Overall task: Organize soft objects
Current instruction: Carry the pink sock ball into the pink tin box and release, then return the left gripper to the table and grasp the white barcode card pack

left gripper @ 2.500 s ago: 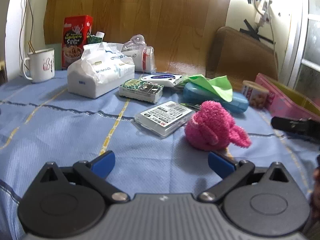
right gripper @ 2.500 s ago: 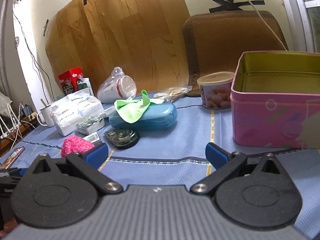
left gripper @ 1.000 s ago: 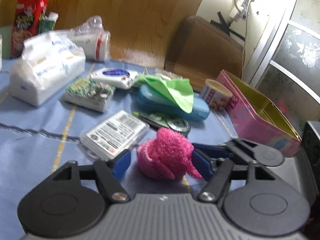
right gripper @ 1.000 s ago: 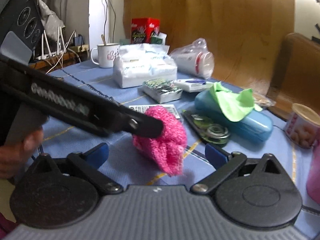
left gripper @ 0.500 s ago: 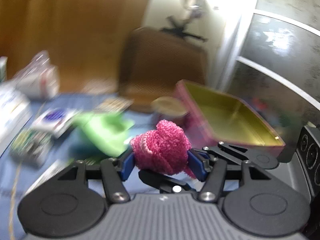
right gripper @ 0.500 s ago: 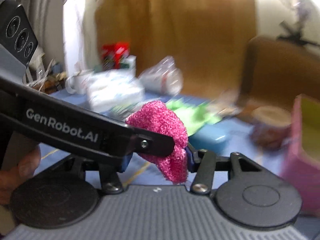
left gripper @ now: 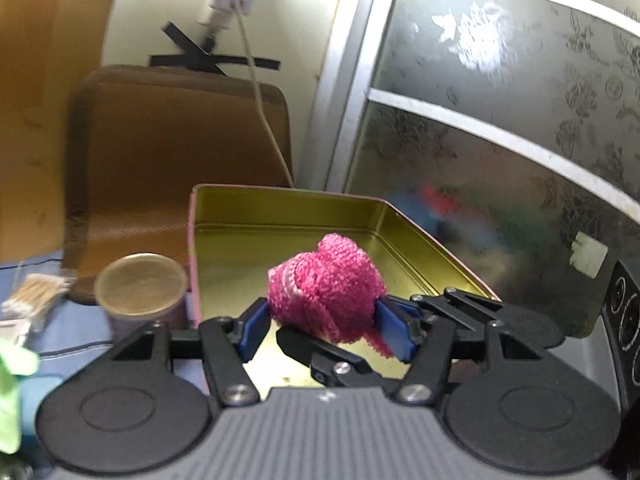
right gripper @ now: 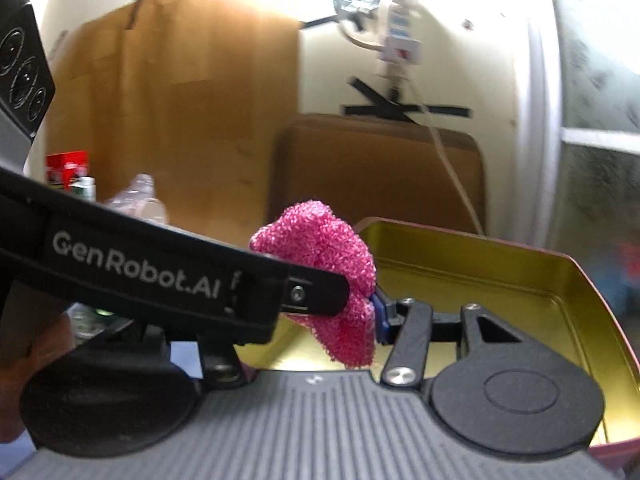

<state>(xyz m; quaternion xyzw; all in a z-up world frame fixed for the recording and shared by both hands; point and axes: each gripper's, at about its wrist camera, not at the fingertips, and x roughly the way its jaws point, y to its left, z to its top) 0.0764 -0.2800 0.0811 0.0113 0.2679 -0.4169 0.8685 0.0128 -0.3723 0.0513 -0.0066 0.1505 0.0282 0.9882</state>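
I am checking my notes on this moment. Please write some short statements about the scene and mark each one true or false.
1. Both the left gripper and the right gripper clamp the fuzzy pink knitted bundle. True.
2. The pink metal tin with the gold inside already holds several items. False: its inside looks bare.
3. The bundle is held over the tin. True.
4. The round gold-lidded can stands inside the tin. False: it stands outside, beside the tin's wall.

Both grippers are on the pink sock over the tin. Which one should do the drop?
Left, probably. The left gripper clamps the pink sock centred over the tin; the right gripper holds only its edge.
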